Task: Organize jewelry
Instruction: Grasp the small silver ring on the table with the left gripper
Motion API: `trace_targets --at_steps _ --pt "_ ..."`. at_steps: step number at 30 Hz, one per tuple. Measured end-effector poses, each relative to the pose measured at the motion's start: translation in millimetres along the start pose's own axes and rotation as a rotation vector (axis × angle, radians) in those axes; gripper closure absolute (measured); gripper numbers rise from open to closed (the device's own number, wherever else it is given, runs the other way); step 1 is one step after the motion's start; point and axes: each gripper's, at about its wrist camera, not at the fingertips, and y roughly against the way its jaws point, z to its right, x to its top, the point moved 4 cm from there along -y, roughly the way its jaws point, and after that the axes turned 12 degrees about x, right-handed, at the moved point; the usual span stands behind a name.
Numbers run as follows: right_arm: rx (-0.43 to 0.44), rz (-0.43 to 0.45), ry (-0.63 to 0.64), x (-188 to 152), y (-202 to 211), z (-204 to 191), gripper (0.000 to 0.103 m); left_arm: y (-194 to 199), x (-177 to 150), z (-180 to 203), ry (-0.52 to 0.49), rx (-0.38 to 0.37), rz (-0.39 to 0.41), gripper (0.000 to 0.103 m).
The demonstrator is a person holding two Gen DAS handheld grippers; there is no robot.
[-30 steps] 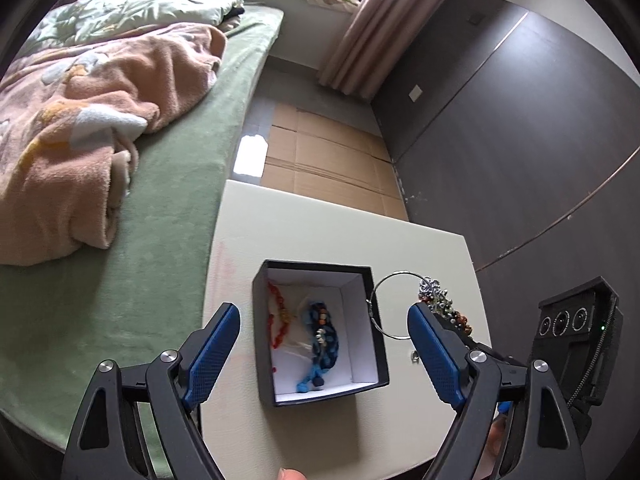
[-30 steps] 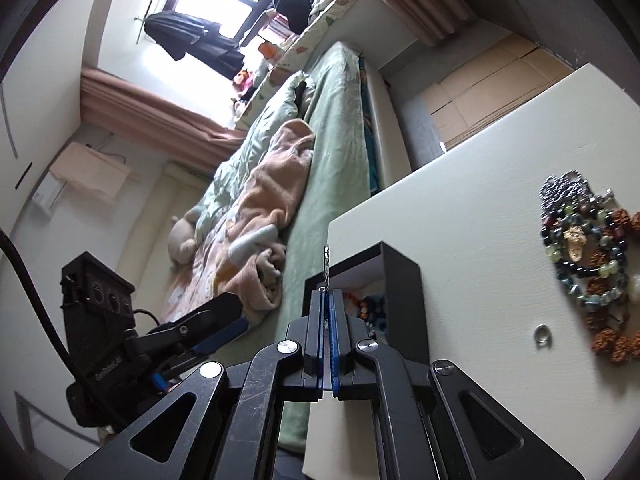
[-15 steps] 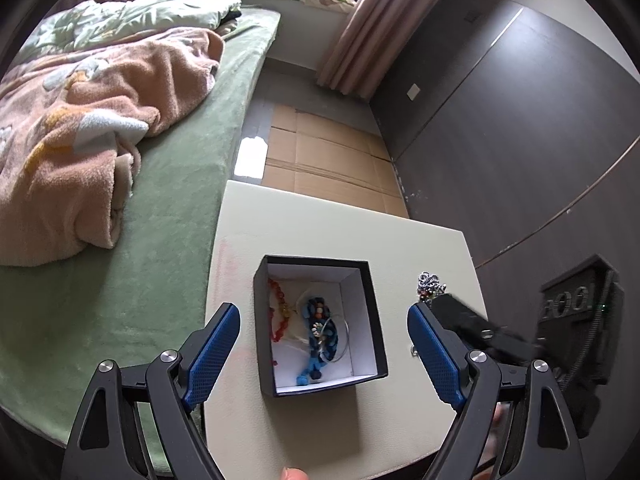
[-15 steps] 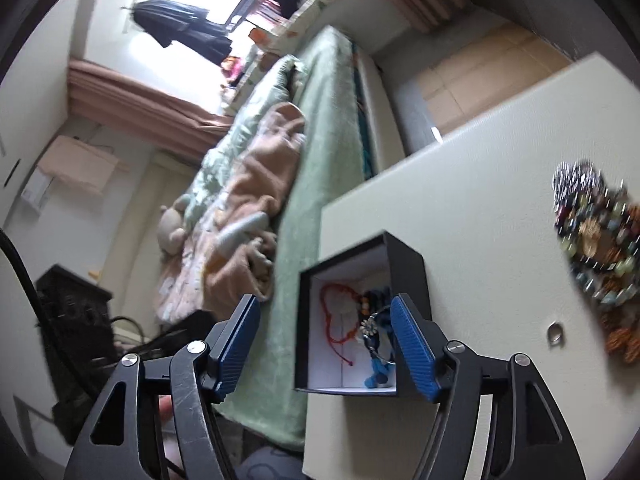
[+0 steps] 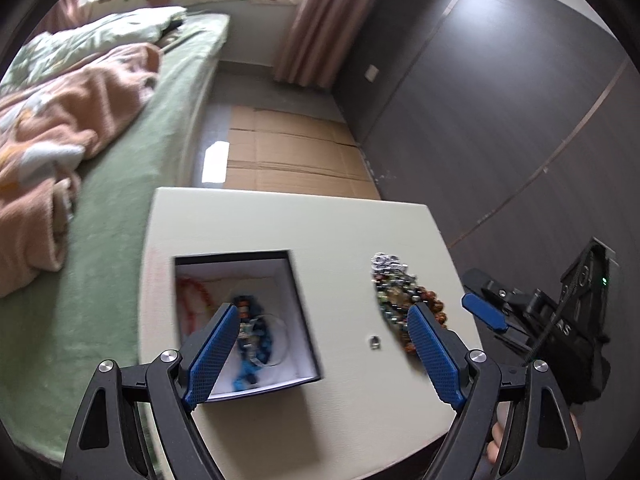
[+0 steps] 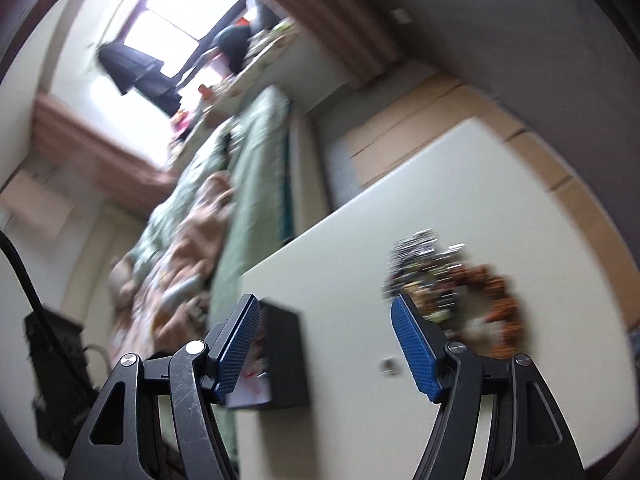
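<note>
Right wrist view: motion-blurred throughout; bead pile (image 6: 452, 292) unresolved | black box (image 6: 284, 360) interior mostly hidden by its wall and the left blue pad | left wrist view: box contents (image 5: 252, 332) smeared, partly behind a pad | small ring (image 5: 375, 343) too small to identify

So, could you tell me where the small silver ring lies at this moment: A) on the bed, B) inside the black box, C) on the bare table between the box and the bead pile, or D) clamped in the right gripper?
C: the small silver ring lies alone on the table, between the black box and the bead pile.
</note>
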Motion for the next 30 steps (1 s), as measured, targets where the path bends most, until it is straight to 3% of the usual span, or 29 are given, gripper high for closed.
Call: trace_targets --at_steps 8,14,17,21,24,30 --pt "-0.077 0.032 -0.09 9 28 41 0.034 -22 -16 54 -0.119 -0.028 -0.057 0.032" --pt "-0.111 -0.01 -0.128 7 33 61 0.034 -42 -28 82 -0.177 0.001 -0.114 0.038" --pt "-0.117 -0.023 -0.15 6 37 69 0.034 -56 -33 87 -0.188 0.02 -0.153 0.048" --pt "-0.1 -0.02 -0.168 4 44 78 0.038 -74 -38 93 -0.19 0.048 -0.184 0.052" --pt "-0.089 -0.023 -0.181 3 47 83 0.045 -89 -42 99 -0.192 0.067 -0.218 0.064" --pt "-0.083 -0.044 -0.188 1 46 83 0.052 -114 -51 104 -0.194 0.106 -0.263 0.065"
